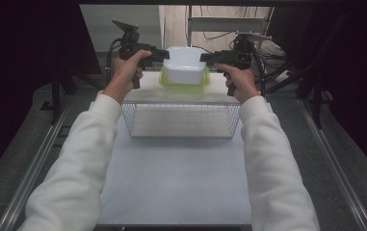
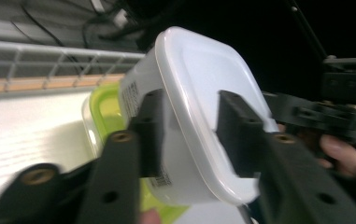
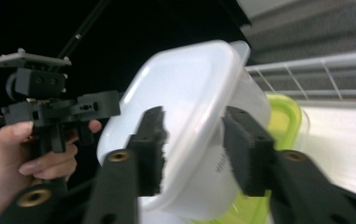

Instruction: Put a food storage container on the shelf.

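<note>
White tub [image 1: 185, 65] held above green-lidded box [image 1: 183, 83], beyond wire basket [image 1: 181, 120]. Left gripper [image 2: 187, 133] and right gripper [image 3: 194, 149] each clamp its rim on opposite sides. Looks light, stiff, slick plastic (rim is the safest hold).

White tabletop [image 1: 176, 178], wire basket [image 1: 181, 120], tangled cables [image 1: 268, 53] on the floor behind, dark curtains [image 1: 27, 72] either side
</note>
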`<state>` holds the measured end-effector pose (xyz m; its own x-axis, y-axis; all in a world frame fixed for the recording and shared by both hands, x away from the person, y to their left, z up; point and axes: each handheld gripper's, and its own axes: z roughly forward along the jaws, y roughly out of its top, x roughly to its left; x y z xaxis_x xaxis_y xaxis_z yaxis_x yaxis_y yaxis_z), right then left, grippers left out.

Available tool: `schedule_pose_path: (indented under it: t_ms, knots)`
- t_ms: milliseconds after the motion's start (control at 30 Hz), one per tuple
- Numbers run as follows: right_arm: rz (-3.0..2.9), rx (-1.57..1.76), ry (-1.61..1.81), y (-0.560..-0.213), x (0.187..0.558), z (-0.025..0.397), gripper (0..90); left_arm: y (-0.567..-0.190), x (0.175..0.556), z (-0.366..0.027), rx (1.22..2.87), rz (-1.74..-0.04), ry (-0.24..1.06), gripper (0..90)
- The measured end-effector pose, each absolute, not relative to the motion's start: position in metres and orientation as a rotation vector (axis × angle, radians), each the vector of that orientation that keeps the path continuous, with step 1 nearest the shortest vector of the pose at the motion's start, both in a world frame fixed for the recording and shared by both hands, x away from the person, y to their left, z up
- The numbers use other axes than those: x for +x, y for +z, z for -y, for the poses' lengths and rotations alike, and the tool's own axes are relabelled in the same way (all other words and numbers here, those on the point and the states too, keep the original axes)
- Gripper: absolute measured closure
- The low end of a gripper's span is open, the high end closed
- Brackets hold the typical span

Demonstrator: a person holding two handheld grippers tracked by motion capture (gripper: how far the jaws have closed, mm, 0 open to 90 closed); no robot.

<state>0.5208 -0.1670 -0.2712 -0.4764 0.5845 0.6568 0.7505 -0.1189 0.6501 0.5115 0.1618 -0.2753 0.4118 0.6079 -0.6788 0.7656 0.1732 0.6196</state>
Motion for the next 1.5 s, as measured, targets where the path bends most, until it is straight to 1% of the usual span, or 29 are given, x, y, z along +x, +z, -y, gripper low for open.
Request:
schedule_pose_path:
  t_ms: [133,267,400,633,833,933,1033,1133,1233,1300,1333,1433,1500]
  knots:
    - [1.998,-1.492,-1.767,-0.265,0.515,0.168,43.9,-0.272,0.504,-0.162,1.511,-1.234,-0.084,40.4]
    - [2.059,-1.478,-1.822,-0.259,0.506,0.174,37.9,-0.268,0.493,-0.165,1.529,-1.191,-0.047,33.8]
    - [2.139,-1.434,-1.846,-0.258,0.493,0.183,35.5,-0.269,0.480,-0.171,1.517,-1.167,-0.052,31.0]
    - [2.301,-1.326,-1.817,-0.268,0.465,0.208,32.6,-0.283,0.449,-0.182,1.567,-1.104,-0.027,29.0]
    - [2.436,-1.233,-1.782,-0.282,0.433,0.226,30.4,-0.296,0.407,-0.195,1.613,-1.040,0.032,28.4]
    - [2.488,-1.206,-1.757,-0.296,0.415,0.231,29.4,-0.304,0.385,-0.201,1.626,-1.008,0.057,28.1]
    - [2.521,-1.183,-1.745,-0.313,0.396,0.238,29.1,-0.320,0.362,-0.203,1.632,-0.987,0.046,27.4]
    - [2.539,-1.175,-1.731,-0.334,0.377,0.246,29.1,-0.338,0.341,-0.203,1.683,-0.990,0.077,26.6]
    - [2.548,-1.178,-1.707,-0.356,0.360,0.252,28.7,-0.364,0.318,-0.204,1.710,-0.997,0.092,26.3]
    - [2.549,-1.183,-1.695,-0.371,0.350,0.256,28.5,-0.380,0.310,-0.204,1.722,-1.023,0.096,26.0]
    - [2.548,-1.187,-1.684,-0.377,0.346,0.256,28.1,-0.394,0.305,-0.204,1.740,-1.041,0.092,25.6]
    - [2.551,-1.200,-1.654,-0.400,0.332,0.260,27.9,-0.423,0.296,-0.204,1.762,-1.078,0.065,24.8]
    - [2.562,-1.216,-1.608,-0.416,0.325,0.260,27.6,-0.440,0.290,-0.205,1.799,-1.100,0.074,24.5]
